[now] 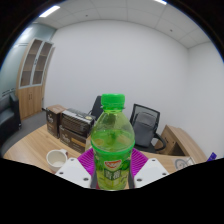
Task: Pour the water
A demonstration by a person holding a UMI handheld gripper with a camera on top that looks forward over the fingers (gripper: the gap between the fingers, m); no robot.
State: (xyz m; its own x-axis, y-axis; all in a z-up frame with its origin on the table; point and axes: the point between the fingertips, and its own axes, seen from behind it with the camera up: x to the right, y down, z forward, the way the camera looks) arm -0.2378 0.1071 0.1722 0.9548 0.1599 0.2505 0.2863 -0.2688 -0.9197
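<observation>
Office room: white walls, wooden cabinet (33, 70) beyond, black chair (147, 124) behind wooden table (35, 148). Green bottle (112, 145) upright, green cap on, raised above table, pinched between both fingers of gripper (111, 172); purple pads (90, 162) pressing its sides. White cup (57, 157) on table, beside and below bottle. Judged: grasp and lift done; tilting over cup, pouring not yet begun. Cap apparently closed — possible obstacle.
</observation>
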